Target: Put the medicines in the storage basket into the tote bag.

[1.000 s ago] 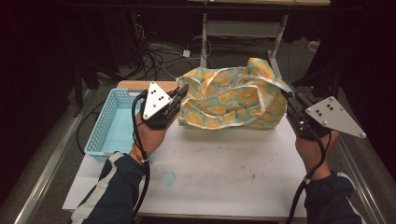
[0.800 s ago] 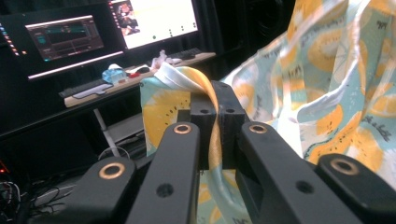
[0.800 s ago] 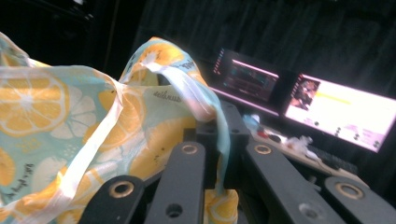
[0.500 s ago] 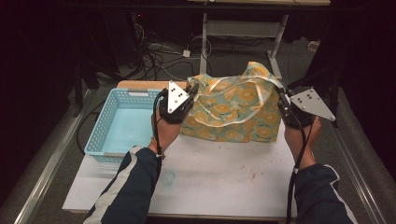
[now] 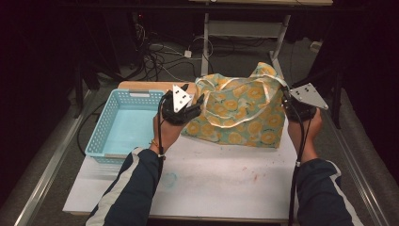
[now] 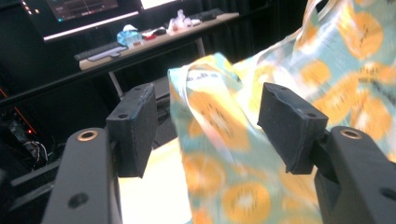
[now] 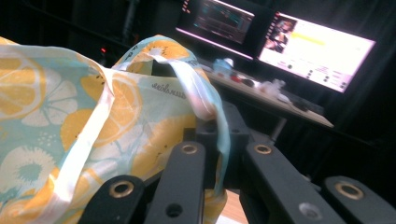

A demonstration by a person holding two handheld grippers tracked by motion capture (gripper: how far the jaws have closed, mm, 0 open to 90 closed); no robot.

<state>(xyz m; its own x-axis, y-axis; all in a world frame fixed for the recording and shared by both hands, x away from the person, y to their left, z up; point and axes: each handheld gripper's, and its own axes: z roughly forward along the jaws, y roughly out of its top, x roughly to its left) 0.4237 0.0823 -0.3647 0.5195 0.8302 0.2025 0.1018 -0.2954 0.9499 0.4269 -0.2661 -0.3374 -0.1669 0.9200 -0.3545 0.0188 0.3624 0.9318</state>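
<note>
Now the left gripper [image 5: 200,101] has just been letting go: its jaws have spread apart, and the cloth bag [image 5: 240,115] (the one with orange slices on it) sits between them without being pinched. The right gripper [image 5: 285,101] is at the bag's other side, clenched on the bag's edge. A blue basket [image 5: 101,129] stands just beside the left gripper, away from the bag, with nothing seen inside.
</note>
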